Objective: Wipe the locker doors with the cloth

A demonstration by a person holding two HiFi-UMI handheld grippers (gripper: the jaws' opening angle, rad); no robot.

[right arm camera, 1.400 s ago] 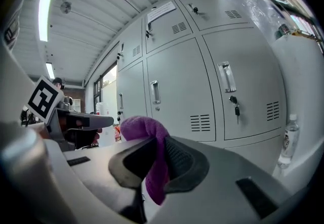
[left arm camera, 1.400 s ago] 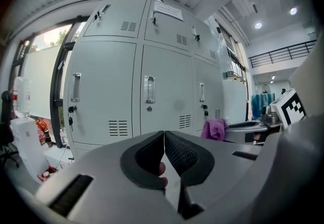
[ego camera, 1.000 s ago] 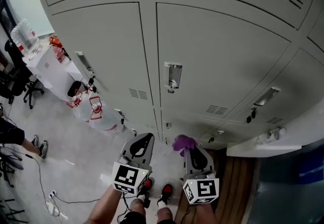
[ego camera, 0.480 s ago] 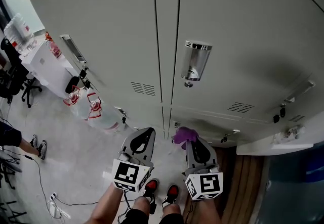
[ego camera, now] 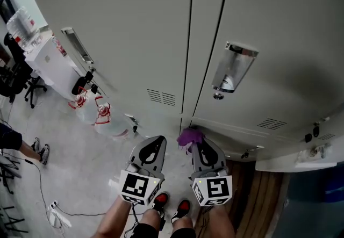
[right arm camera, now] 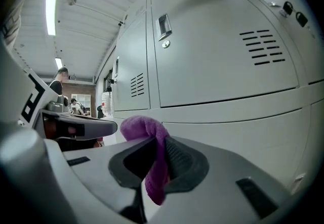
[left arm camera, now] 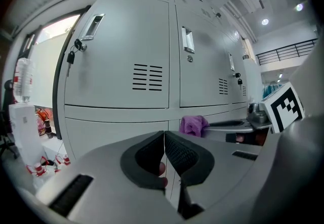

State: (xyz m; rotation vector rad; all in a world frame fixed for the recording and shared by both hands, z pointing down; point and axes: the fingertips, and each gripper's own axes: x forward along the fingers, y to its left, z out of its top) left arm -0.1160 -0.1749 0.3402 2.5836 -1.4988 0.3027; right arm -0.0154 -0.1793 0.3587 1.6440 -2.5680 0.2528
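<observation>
Right gripper (right arm camera: 157, 160) clamped on purple cloth (right arm camera: 146, 129); the wad pokes out past the tips, low in front of the lockers. Left gripper (left arm camera: 163, 154) shut, empty, alongside. Reads as approach, can't confirm contact. Next: press wad flat on a door (ego camera: 134, 33) and sweep, steering round handle (ego camera: 234, 67) and vents (ego camera: 161, 97). Doors are smooth grey metal. Beyond: water bottles (ego camera: 101, 119), pale floor (ego camera: 70, 172), chair (ego camera: 24, 94).
</observation>
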